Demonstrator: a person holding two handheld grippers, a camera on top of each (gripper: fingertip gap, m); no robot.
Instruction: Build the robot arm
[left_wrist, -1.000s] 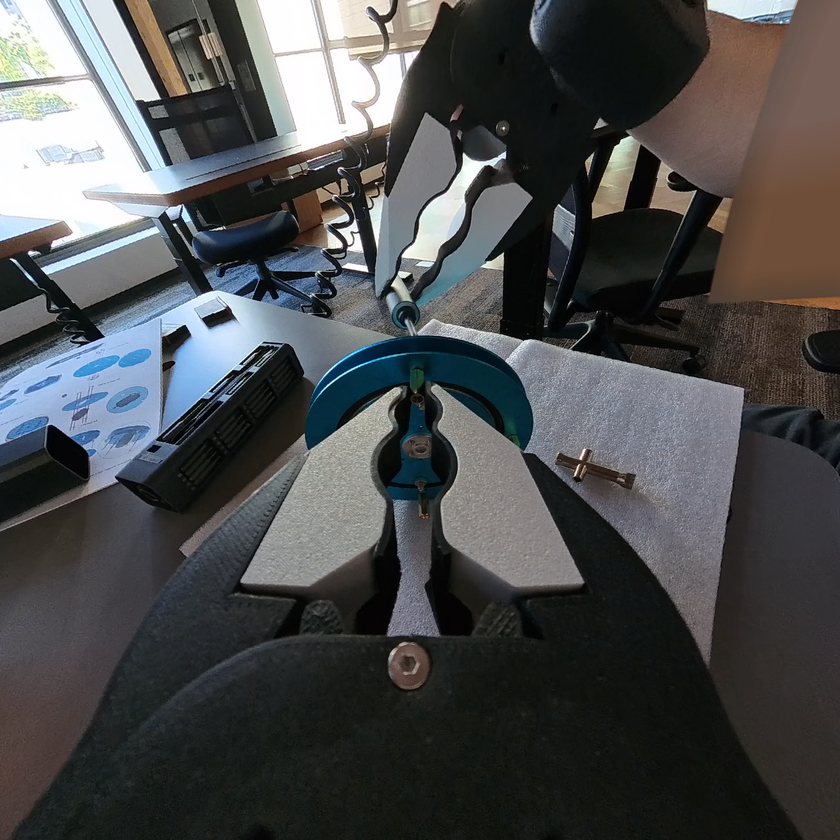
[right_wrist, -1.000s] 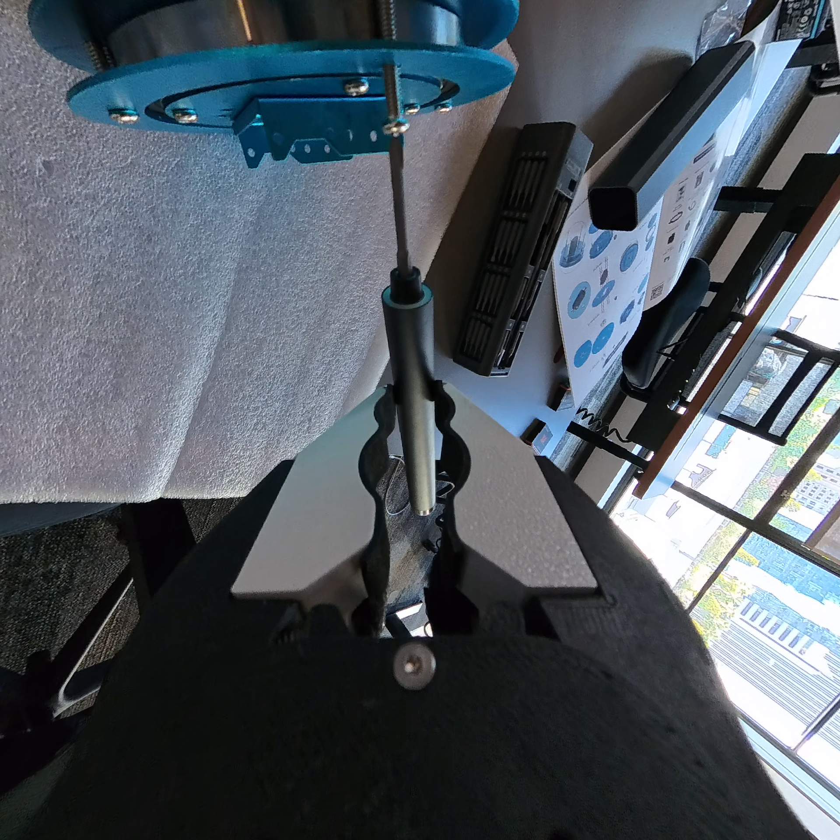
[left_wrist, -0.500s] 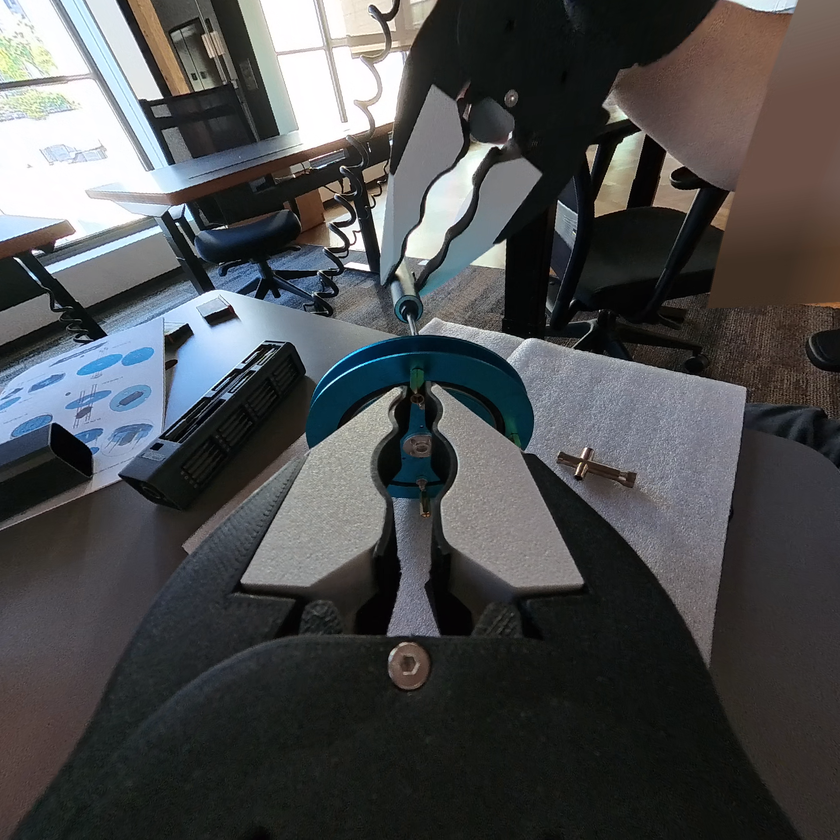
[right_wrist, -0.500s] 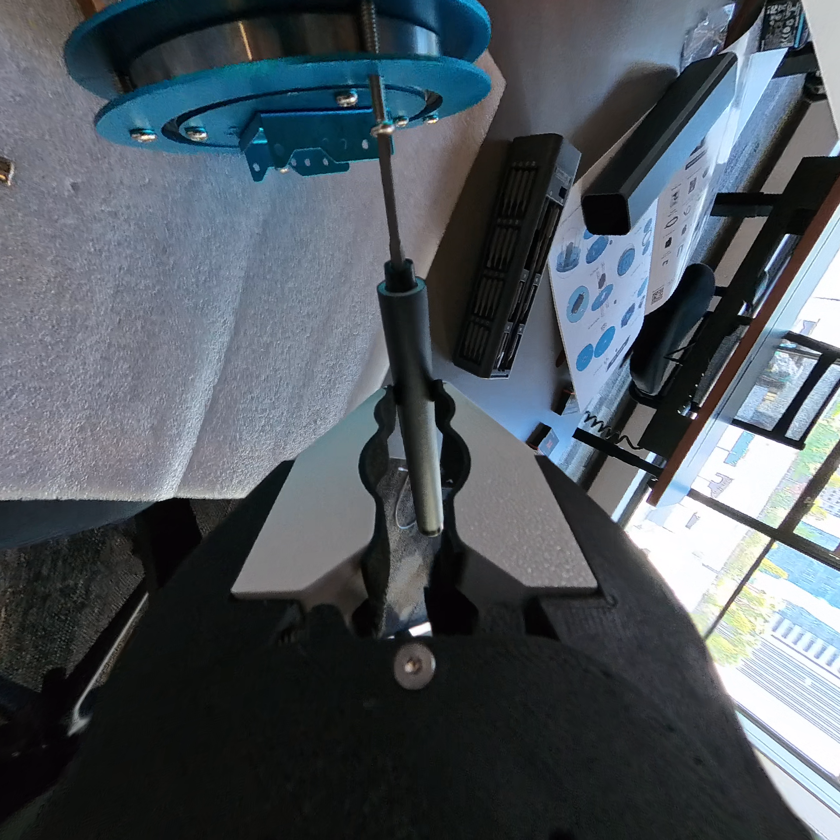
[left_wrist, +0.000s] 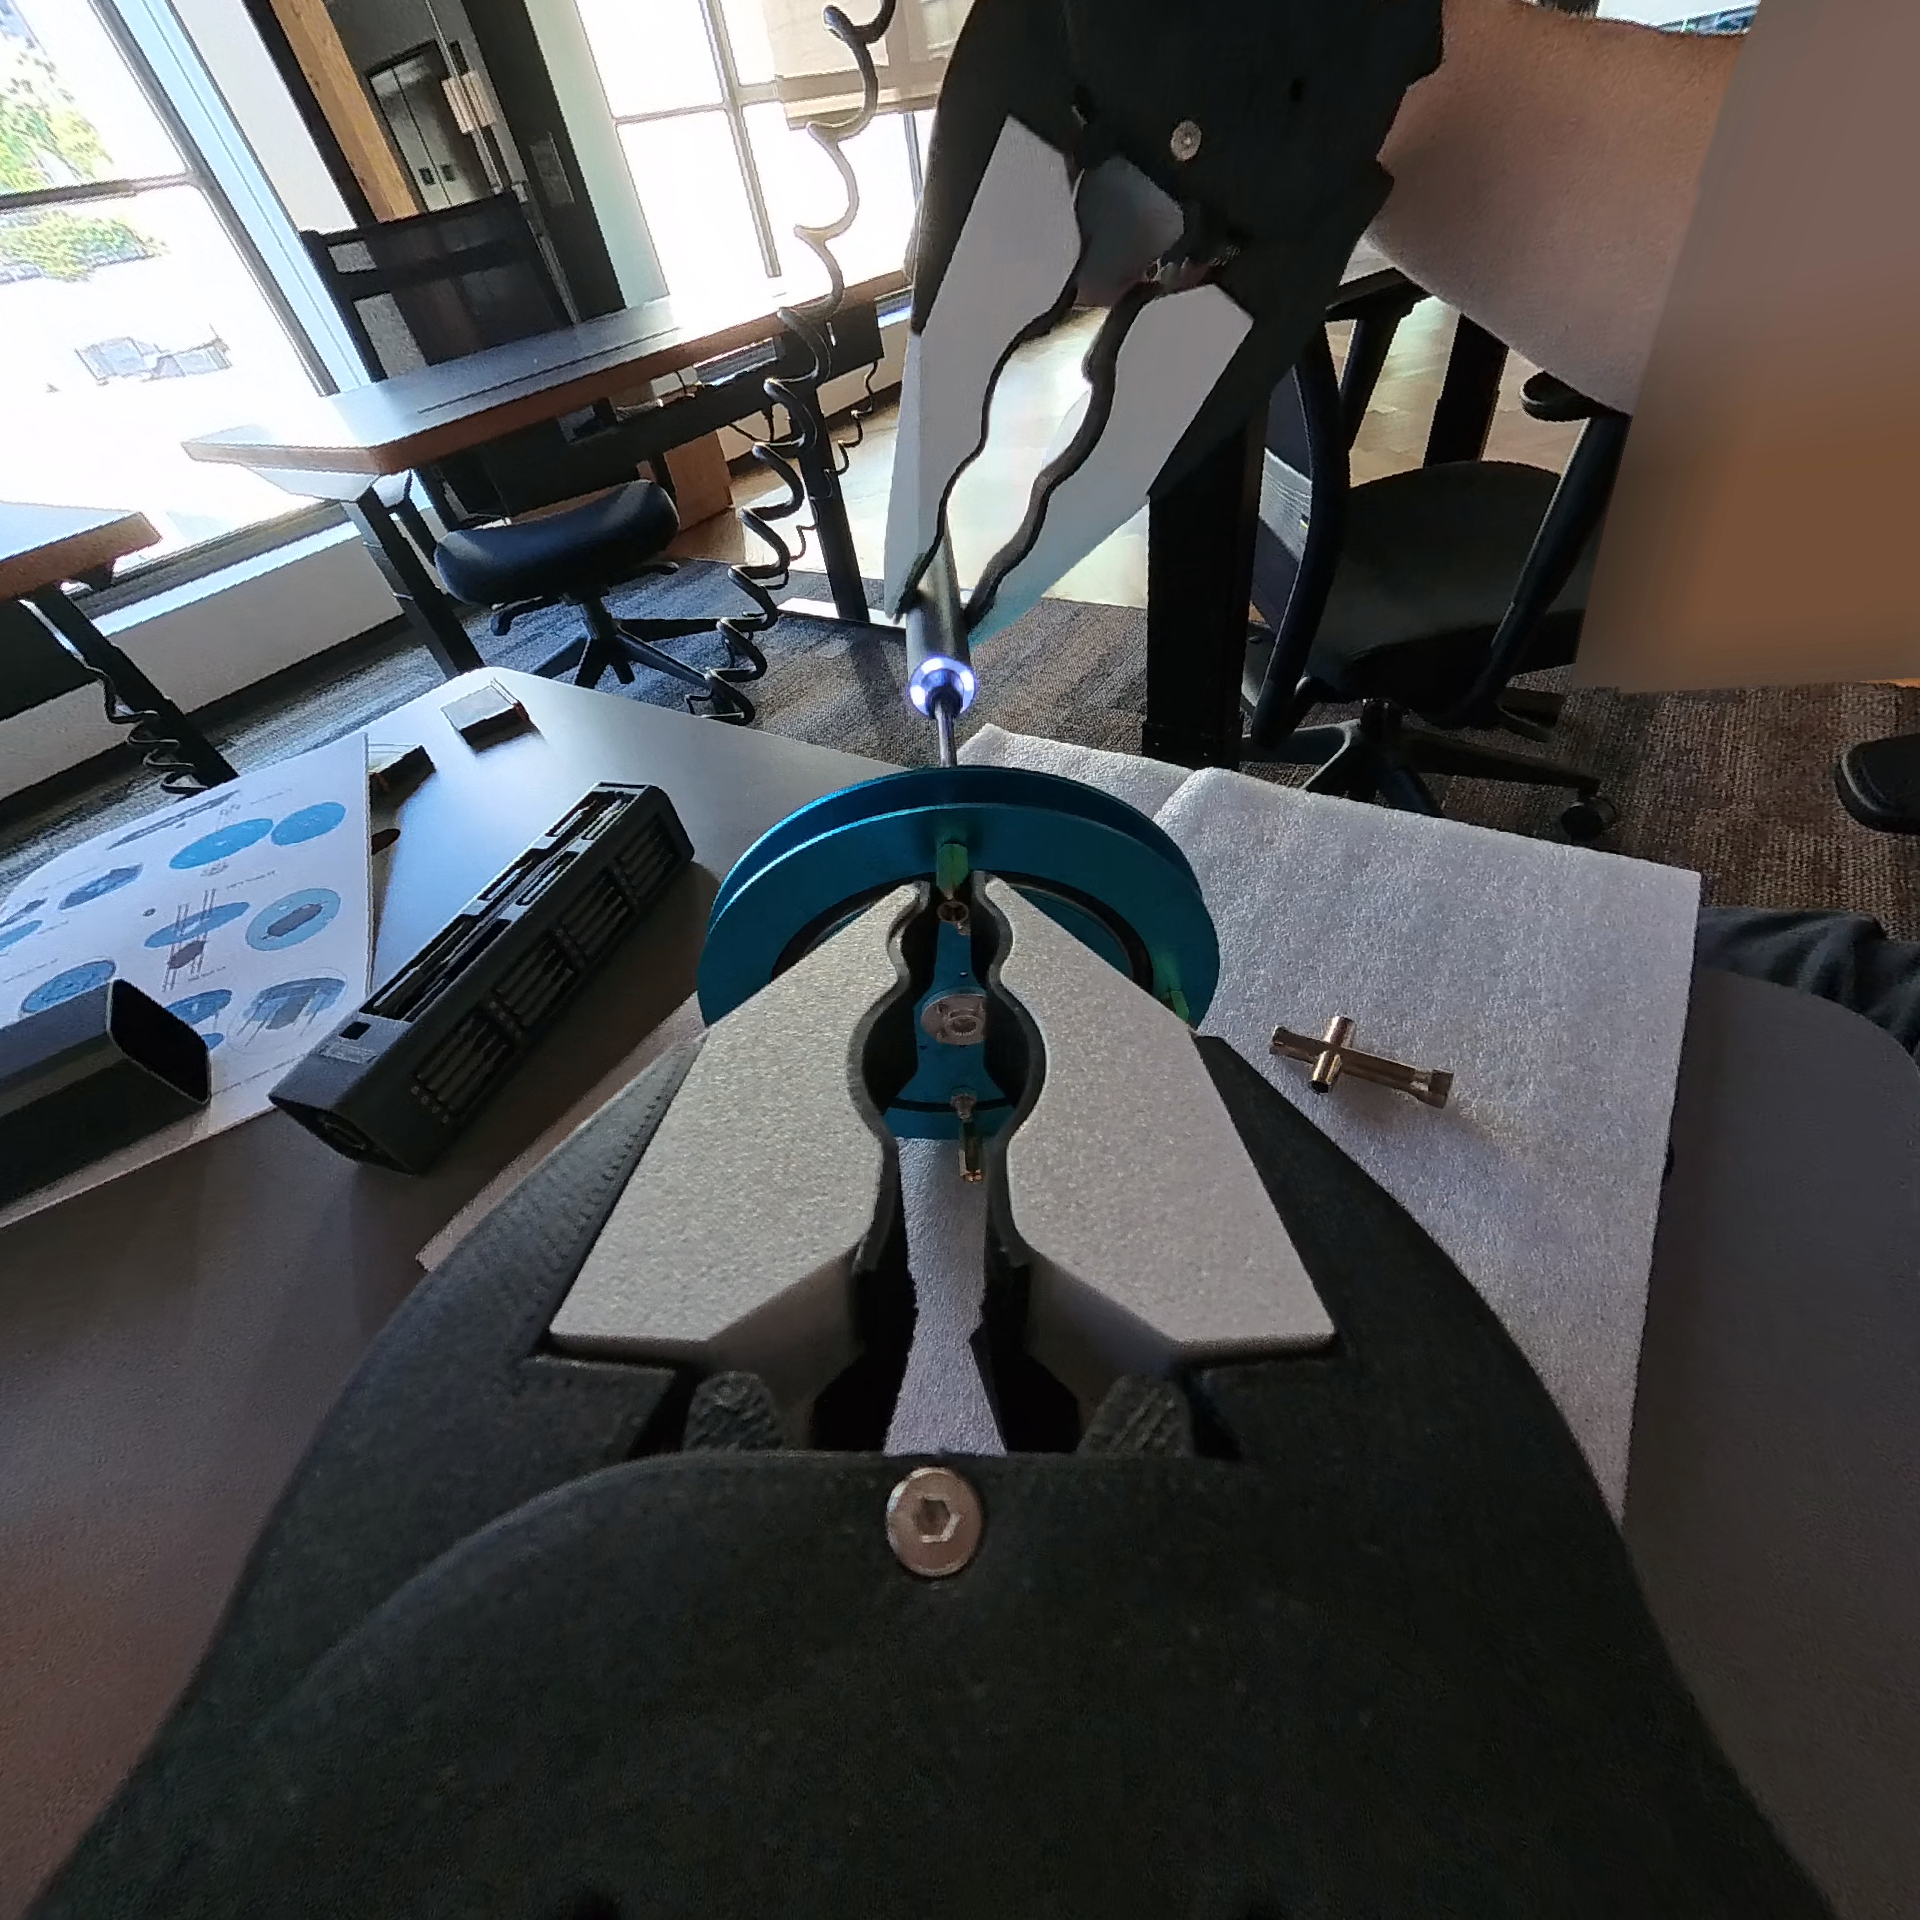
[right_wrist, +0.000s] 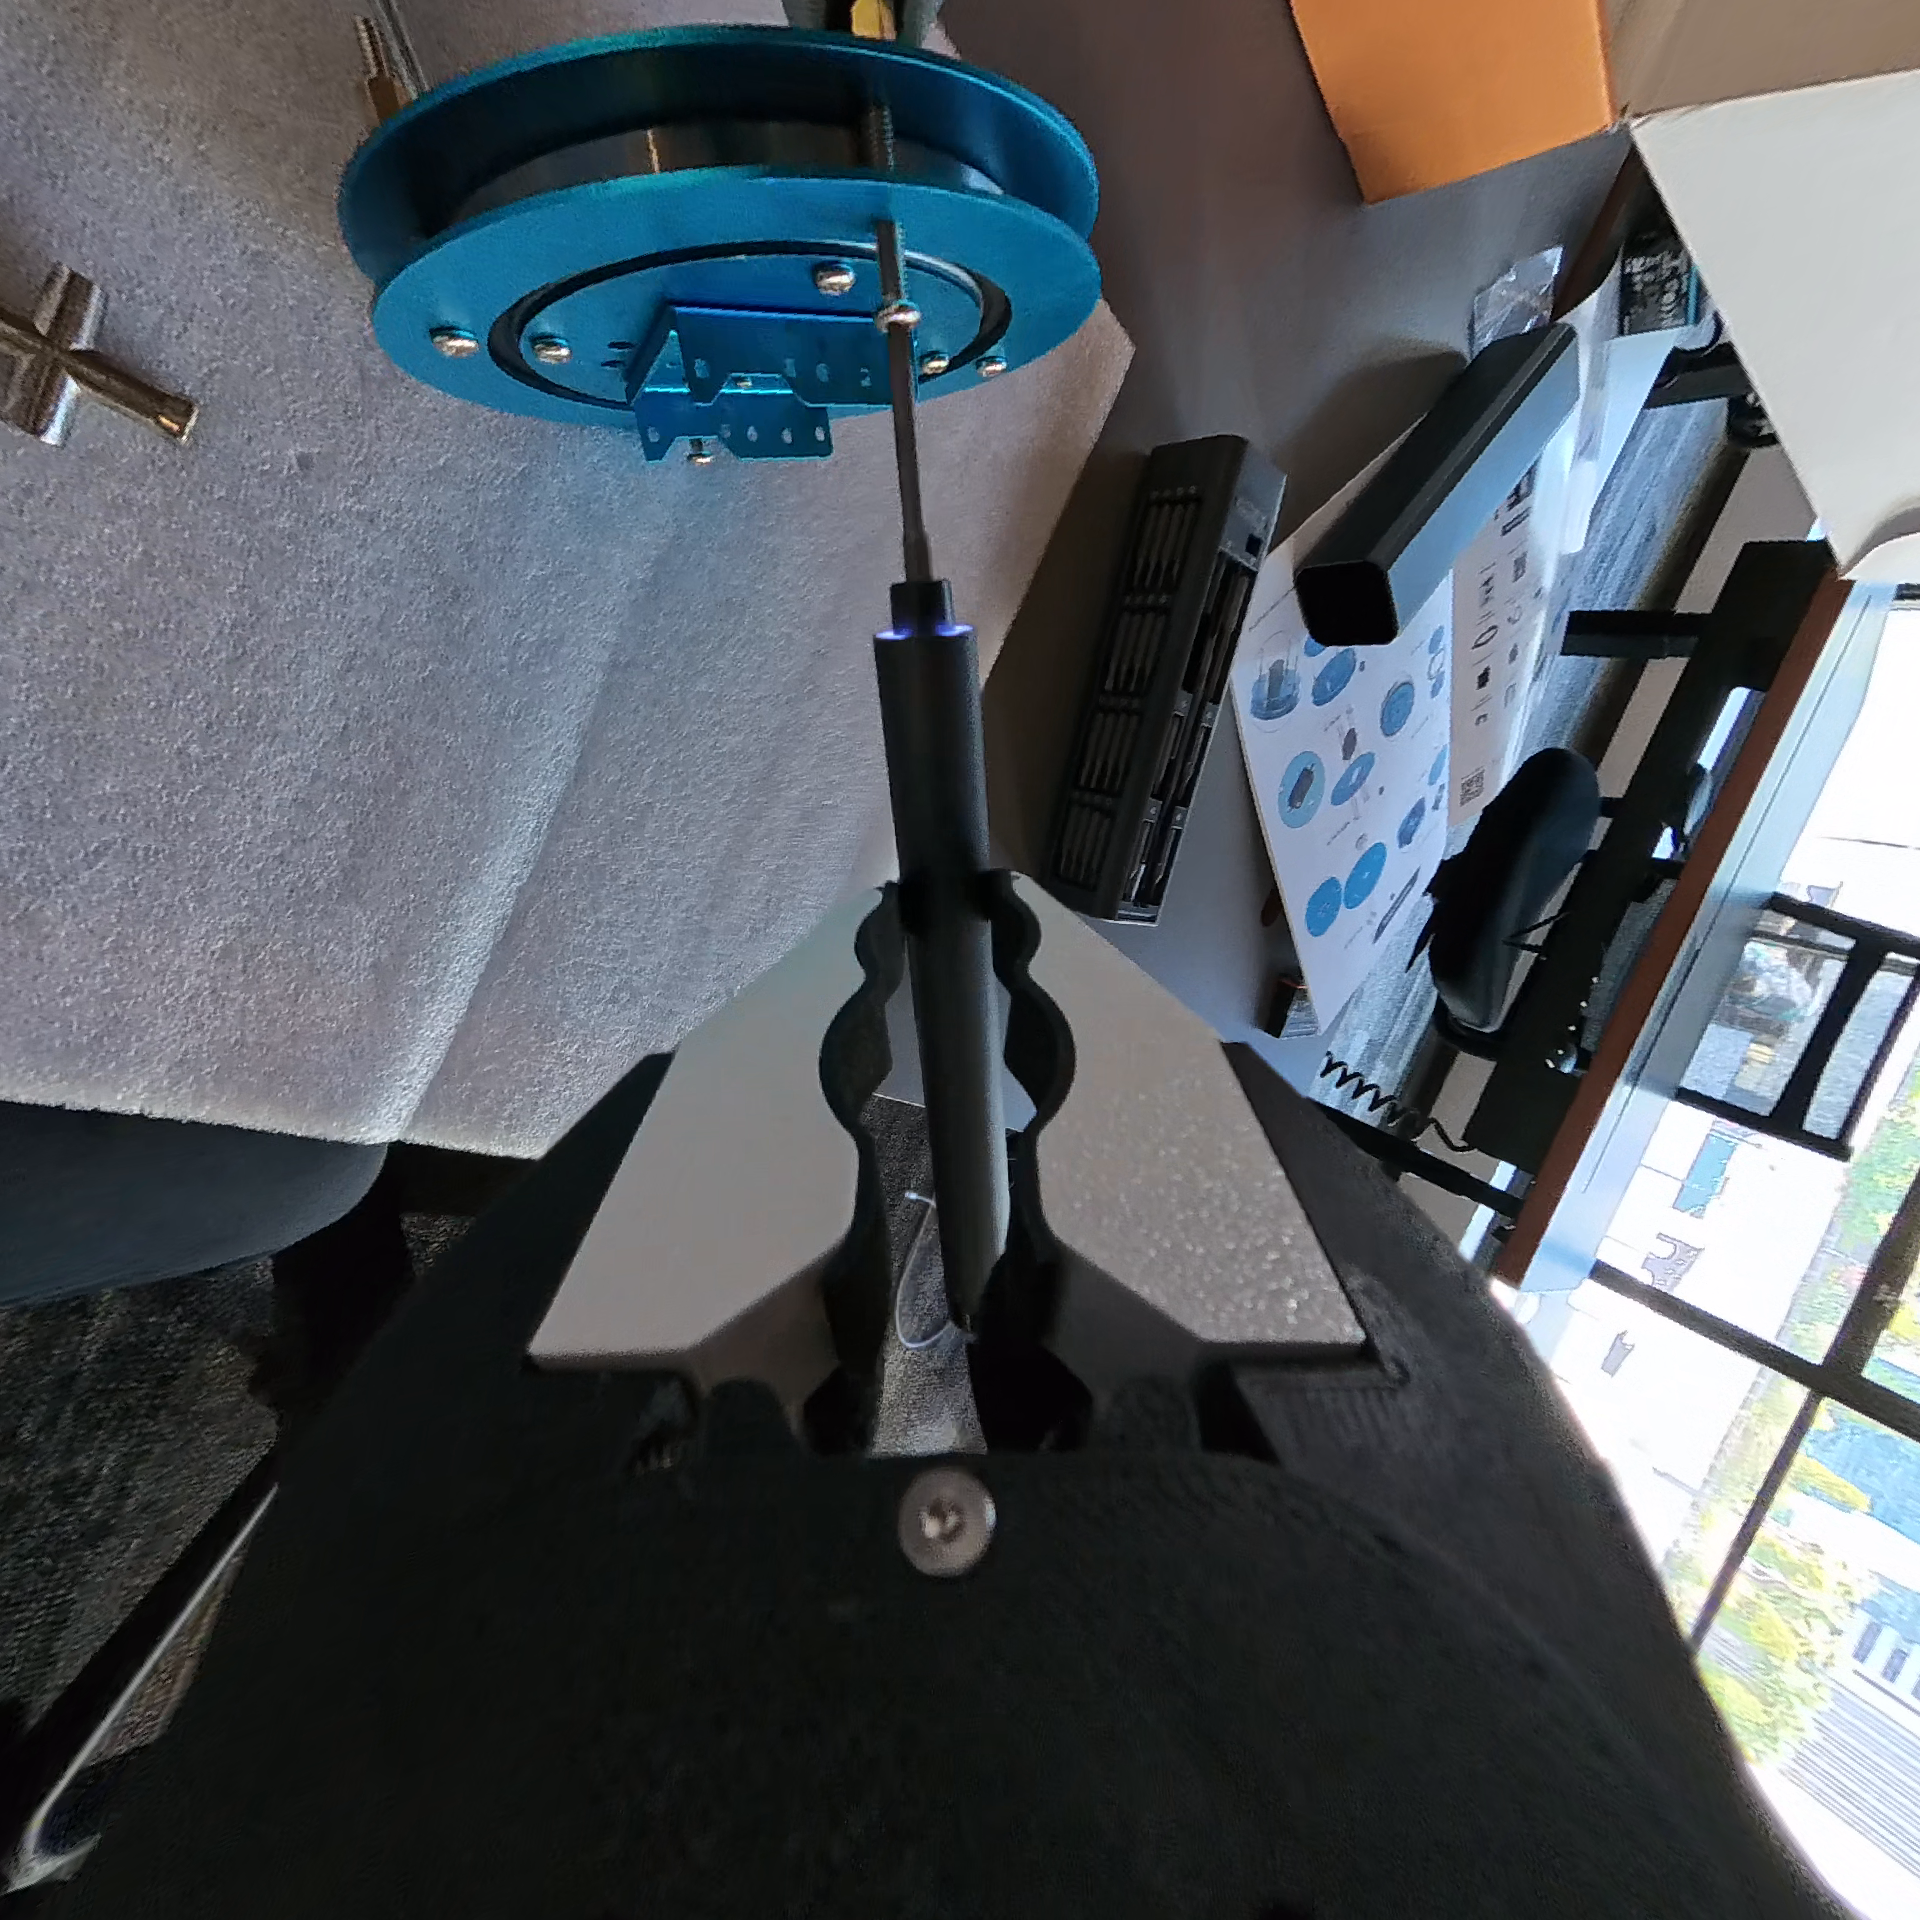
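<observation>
The right gripper (right_wrist: 940, 894) is clamped on a slim dark-grey electric screwdriver (right_wrist: 935, 831), its jaws pinching the cylindrical barrel partway along so the front of the tool sticks out past the fingertips. A ring of blue-white light glows at the screwdriver's nose, and its thin steel bit reaches onto a small silver screw (right_wrist: 896, 312) standing on the upper face of a round blue anodised metal disc assembly (right_wrist: 727, 260). That assembly, two flat blue rings stacked with a shiny metal drum between them and a small blue perforated bracket on top, stands on a white foam sheet (right_wrist: 312, 675). The left gripper (left_wrist: 951, 904) is closed narrowly on the near side of the same blue assembly (left_wrist: 831, 852), its grey fingers either side of the blue centre piece and a brass standoff; whether the pads actually press on the metal I cannot tell. From the left wrist view the right gripper (left_wrist: 940, 597) comes down from above at the far side of the disc. A silver cross-shaped metal wrench (left_wrist: 1356, 1065) lies on the foam just right of the left gripper. Off the foam, on the dark grey tabletop (left_wrist: 208, 1351), lie a long black slotted bit case (left_wrist: 499, 977), a black rectangular sleeve (left_wrist: 94, 1060) and a white printed sheet with blue round diagrams (left_wrist: 197, 894).
</observation>
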